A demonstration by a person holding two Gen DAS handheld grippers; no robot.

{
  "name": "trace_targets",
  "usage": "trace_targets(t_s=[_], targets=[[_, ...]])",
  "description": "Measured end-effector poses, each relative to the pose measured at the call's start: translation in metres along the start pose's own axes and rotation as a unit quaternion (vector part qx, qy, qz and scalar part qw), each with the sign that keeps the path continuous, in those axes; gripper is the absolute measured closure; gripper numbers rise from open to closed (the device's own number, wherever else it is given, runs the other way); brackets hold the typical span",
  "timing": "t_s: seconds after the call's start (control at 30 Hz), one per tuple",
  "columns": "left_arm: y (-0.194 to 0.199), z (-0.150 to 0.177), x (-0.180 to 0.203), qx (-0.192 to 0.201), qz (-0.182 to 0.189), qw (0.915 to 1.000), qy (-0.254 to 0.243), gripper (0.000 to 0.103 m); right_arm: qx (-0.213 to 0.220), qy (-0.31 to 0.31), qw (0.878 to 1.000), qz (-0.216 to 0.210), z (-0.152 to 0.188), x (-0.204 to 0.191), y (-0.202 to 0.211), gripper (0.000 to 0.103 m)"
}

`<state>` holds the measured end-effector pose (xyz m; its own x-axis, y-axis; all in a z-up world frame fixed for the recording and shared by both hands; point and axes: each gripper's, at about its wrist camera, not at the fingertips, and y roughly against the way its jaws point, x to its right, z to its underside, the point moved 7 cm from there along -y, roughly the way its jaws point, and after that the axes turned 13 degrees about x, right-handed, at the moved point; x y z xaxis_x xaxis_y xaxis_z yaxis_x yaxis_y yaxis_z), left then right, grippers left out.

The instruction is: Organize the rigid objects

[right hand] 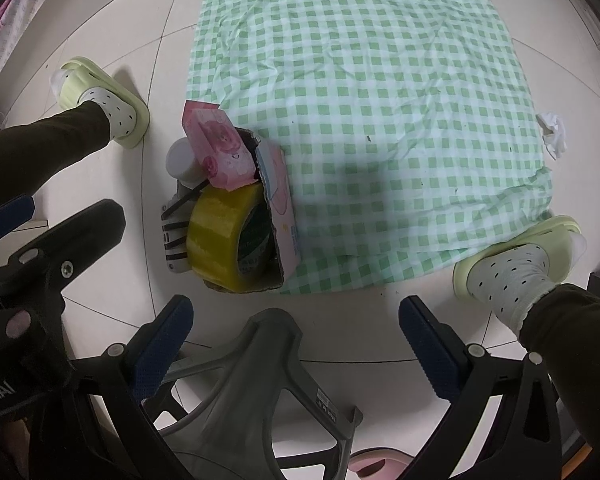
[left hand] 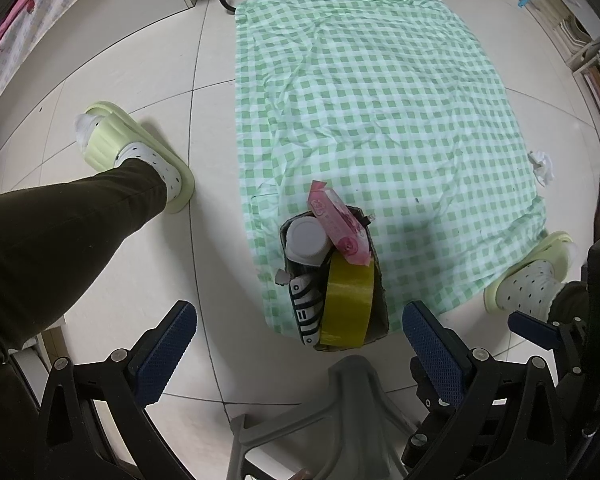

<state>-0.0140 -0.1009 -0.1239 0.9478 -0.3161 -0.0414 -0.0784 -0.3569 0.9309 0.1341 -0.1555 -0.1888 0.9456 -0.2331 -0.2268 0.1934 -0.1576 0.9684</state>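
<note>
A small cardboard box [left hand: 380, 300] [right hand: 284, 236] stands at the near left corner of the green checked cloth [left hand: 380, 112] [right hand: 360, 80]. It holds a yellow tape roll [left hand: 348, 304] [right hand: 224, 236], a pink packet [left hand: 340, 226] [right hand: 220, 148], a white-lidded jar [left hand: 306, 240] [right hand: 182, 160] and a black-and-white remote [left hand: 306, 308] [right hand: 172, 244]. My left gripper [left hand: 300, 320] is open and empty just above the box. My right gripper [right hand: 296, 320] is open and empty, in front of the box.
The person's feet in pale green slippers stand on the tiled floor at the left [left hand: 140, 152] [right hand: 100, 96] and at the cloth's right corner [left hand: 532, 272] [right hand: 520, 256]. A crumpled tissue [left hand: 542, 164] [right hand: 554, 132] lies at the cloth's right edge. Shelves [left hand: 588, 60] stand far right.
</note>
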Motion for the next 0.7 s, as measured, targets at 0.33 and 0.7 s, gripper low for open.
trace_targets(t_s=[0.33,0.7], targets=[[0.0005,-0.0007,-0.0009,0.001,0.005,1.0000,0.000,0.000,-0.001,0.001,1.000,0.000,-0.0001,0.0005,0.0000,0.000],[0.0015,0.0001,-0.0016,0.003,0.012,0.9999,0.002,0.000,-0.001,0.003,1.000,-0.002,0.0013,0.0017,-0.0004,0.000]])
